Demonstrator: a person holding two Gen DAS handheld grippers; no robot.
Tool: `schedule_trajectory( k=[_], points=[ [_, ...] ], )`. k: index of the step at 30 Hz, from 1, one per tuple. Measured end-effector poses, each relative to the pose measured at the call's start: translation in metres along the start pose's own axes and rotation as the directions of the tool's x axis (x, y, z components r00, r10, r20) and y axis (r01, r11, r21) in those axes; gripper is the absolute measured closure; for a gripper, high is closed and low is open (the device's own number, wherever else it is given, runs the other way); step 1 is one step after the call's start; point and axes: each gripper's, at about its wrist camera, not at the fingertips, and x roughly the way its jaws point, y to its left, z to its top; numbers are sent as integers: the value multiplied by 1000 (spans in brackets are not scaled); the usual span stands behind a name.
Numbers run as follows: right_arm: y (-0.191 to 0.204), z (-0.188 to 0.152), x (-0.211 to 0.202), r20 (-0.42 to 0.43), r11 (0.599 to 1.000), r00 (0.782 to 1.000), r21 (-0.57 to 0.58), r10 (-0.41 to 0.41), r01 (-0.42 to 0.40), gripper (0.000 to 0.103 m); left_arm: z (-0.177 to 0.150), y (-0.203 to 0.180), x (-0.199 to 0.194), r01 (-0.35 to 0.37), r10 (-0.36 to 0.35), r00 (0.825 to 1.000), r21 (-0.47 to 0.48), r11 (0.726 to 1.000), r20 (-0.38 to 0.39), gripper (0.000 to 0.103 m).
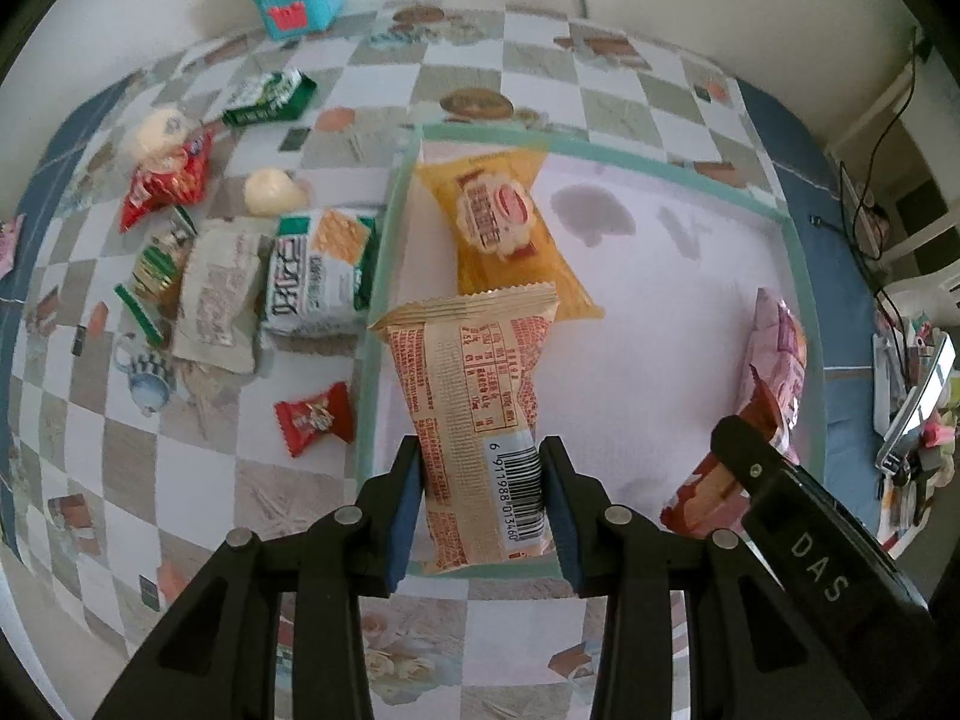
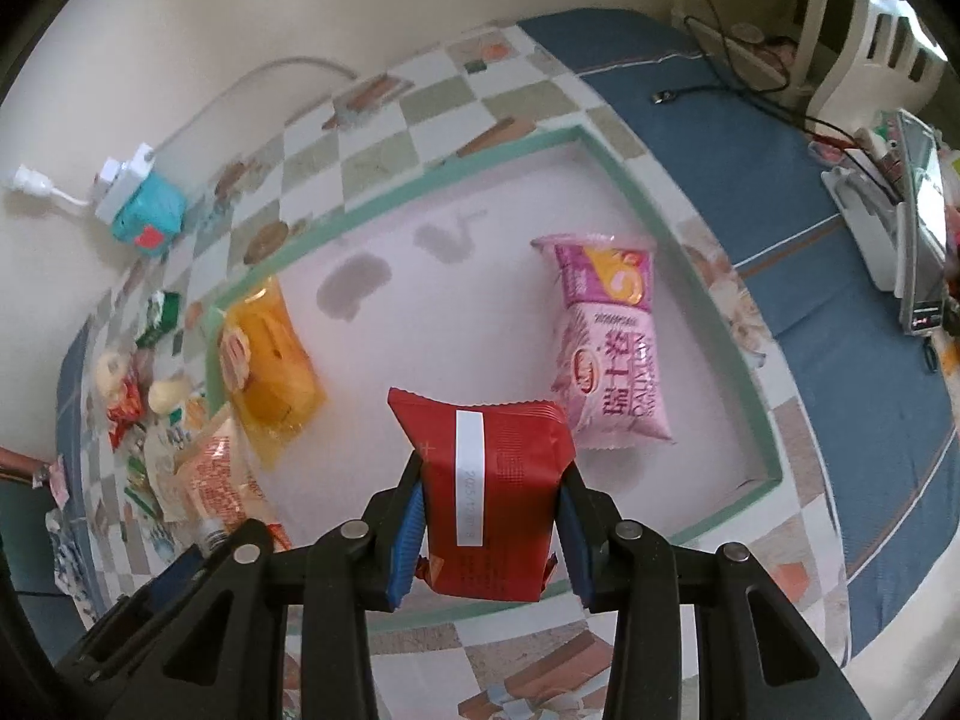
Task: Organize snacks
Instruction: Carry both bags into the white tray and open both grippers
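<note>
Over white tray (image 1: 690,312), left tongs (image 1: 483,480) clamping beige packet (image 1: 474,396), right tongs (image 2: 489,516) red packet (image 2: 498,480).

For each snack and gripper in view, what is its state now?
Left gripper: shut on beige packet, over tray.
Right gripper: shut on red packet, over tray.
Orange packet: lying in tray.
Pink packet: lying in tray.
Green-white cracker packet: outside tray.
</note>
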Motion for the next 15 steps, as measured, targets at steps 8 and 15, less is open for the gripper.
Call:
schedule_trajectory(
  k=[8, 15],
  points=[
    [-3, 1, 0, -13, 1000, 1000, 19, -15, 15, 59, 0, -1, -1, -8, 8, 1000, 9, 1000, 9, 41],
    [-2, 3, -16, 20, 999, 999, 17, -32, 31, 43, 1, 4, -9, -34, 35, 999, -4, 999, 31, 24]
  ],
)
